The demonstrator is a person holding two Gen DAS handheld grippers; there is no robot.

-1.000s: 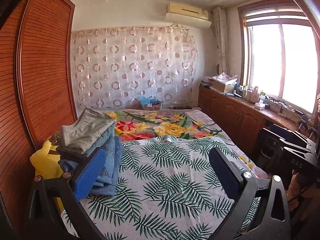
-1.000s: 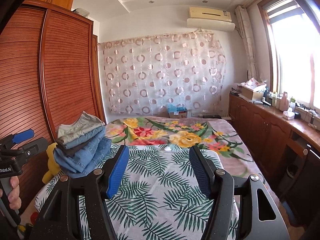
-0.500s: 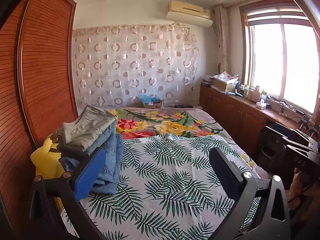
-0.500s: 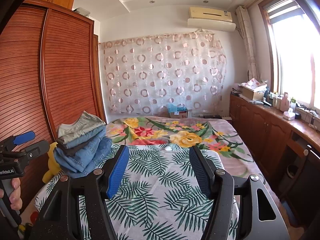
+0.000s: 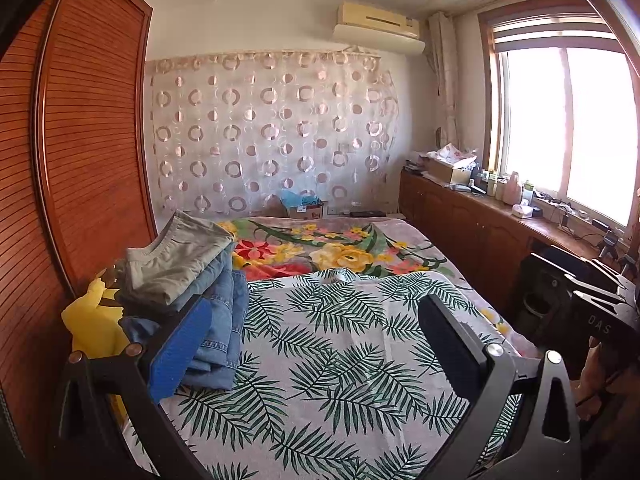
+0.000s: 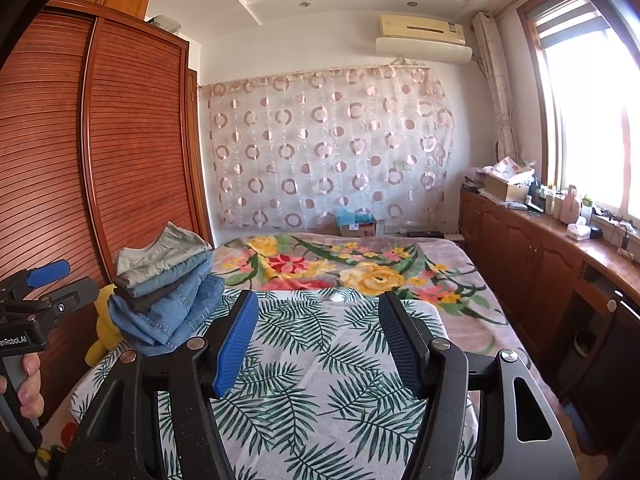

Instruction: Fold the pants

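A stack of folded pants (image 5: 188, 280), grey-green on top and blue denim below, lies at the left edge of the bed; it also shows in the right wrist view (image 6: 168, 284). My left gripper (image 5: 316, 332) is open and empty, held above the palm-leaf sheet (image 5: 340, 352), with its left finger in front of the stack. My right gripper (image 6: 320, 332) is open and empty above the same sheet (image 6: 320, 380). The left gripper also shows at the left edge of the right wrist view (image 6: 40, 280).
A floral blanket (image 6: 340, 260) covers the far half of the bed. A wooden wardrobe (image 6: 100, 160) stands at the left, with a yellow plush toy (image 5: 92, 320) against it. Low wooden cabinets (image 6: 540, 248) with clutter run under the window at the right.
Both grippers have stayed open and almost still. The left wrist view has drifted slightly, so the stack sits a little higher in the frame.
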